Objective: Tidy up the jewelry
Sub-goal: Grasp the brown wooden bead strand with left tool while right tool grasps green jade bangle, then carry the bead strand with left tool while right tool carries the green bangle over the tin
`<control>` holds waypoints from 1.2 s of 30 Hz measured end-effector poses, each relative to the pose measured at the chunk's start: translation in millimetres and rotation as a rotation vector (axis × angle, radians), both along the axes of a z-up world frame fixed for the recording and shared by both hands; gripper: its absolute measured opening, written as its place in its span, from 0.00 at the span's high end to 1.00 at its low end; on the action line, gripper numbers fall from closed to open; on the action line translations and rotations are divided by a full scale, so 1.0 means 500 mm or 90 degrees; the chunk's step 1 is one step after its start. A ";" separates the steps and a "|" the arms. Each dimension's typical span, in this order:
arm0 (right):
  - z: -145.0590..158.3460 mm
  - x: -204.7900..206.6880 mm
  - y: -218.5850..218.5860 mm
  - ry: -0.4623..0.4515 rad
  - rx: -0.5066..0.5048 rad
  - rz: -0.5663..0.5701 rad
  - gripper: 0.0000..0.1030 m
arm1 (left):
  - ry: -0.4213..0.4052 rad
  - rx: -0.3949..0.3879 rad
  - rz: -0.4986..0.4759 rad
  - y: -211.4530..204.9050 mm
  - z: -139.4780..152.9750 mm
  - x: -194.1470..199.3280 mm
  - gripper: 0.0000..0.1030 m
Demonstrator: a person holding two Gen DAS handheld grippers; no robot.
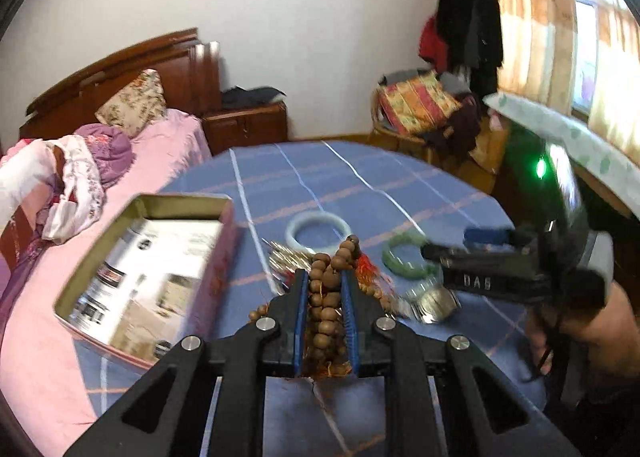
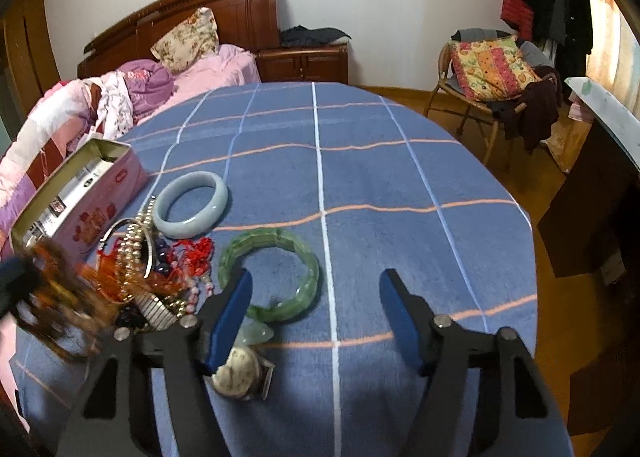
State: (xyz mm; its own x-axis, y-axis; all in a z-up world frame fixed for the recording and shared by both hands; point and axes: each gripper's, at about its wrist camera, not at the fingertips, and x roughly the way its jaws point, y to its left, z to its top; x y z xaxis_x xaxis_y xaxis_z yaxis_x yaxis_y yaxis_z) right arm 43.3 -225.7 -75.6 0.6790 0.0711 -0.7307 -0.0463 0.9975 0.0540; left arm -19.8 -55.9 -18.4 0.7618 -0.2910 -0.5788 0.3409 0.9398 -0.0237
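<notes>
The left gripper (image 1: 325, 289) is seen clamped narrowly on a bunched strand of round brown wooden beads with orange tassel threads (image 1: 328, 297), lifted just above the blue checked tablecloth (image 2: 360, 177) beside the open pink rectangular tin box (image 1: 160, 257). Such a strand is judged light, limp and prone to swing and snag, so it is best gripped mid-bunch, as here. The right gripper (image 2: 316, 321) is held with its jaws apart and nothing between them, over the translucent green segmented bangle (image 2: 272, 277). The bangle is judged rigid, smooth and breakable, best taken across its rim. A pale blue-grey stone bangle (image 2: 191, 204) lies near the tin; the tangled pile of chains and red cords (image 2: 160, 269) is blurred, possibly including a watch.
</notes>
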 end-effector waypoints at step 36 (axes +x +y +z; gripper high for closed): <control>0.079 0.040 0.081 -0.057 0.042 0.097 0.90 | -0.050 -0.025 0.130 0.151 0.055 0.079 0.84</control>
